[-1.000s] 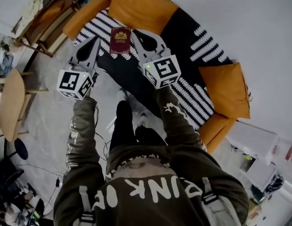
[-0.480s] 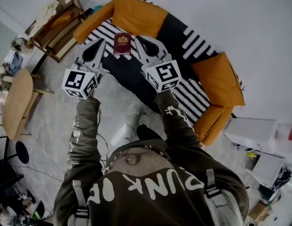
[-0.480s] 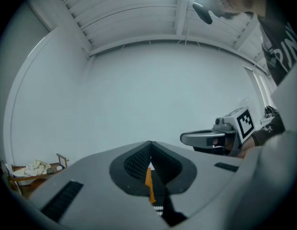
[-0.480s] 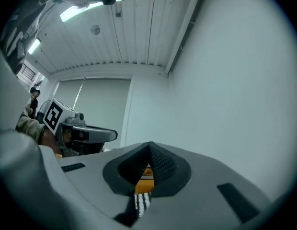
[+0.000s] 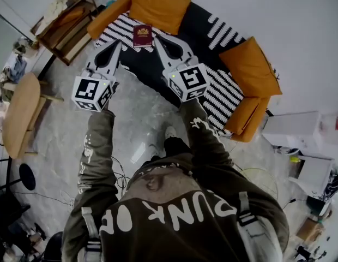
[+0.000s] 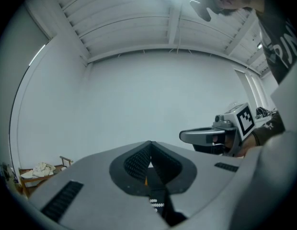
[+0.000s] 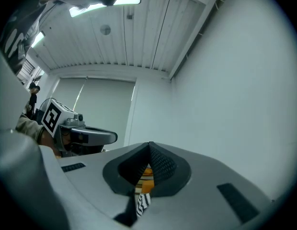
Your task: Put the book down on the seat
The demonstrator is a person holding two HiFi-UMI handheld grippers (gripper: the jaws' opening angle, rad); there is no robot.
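Note:
A dark red book point(image 5: 142, 36) with a gold emblem lies flat on the sofa seat point(image 5: 158, 70), which is black with white stripes, just in front of an orange back cushion point(image 5: 158, 7). My left gripper point(image 5: 115, 43) and right gripper point(image 5: 158, 39) hang in the air above the seat's front, one at each side of the book and apart from it. Both are shut with nothing between the jaws. In the left gripper view my left gripper point(image 6: 150, 145) points up at a white wall, with the right one point(image 6: 187, 136) beside it. The right gripper view shows its tips point(image 7: 149, 146) closed.
Orange cushions point(image 5: 251, 67) line the sofa's back and right end. A wooden rack point(image 5: 62, 23) stands left of the sofa, and a round wooden table point(image 5: 19, 116) stands further left. White boxes point(image 5: 291, 132) sit at the right. Cables point(image 5: 122, 171) lie on the grey floor by my feet.
The head view has drawn back and shifted, so the sofa sits higher in the frame. Both grippers stay shut in the same raised pose. The book has not moved on the seat.

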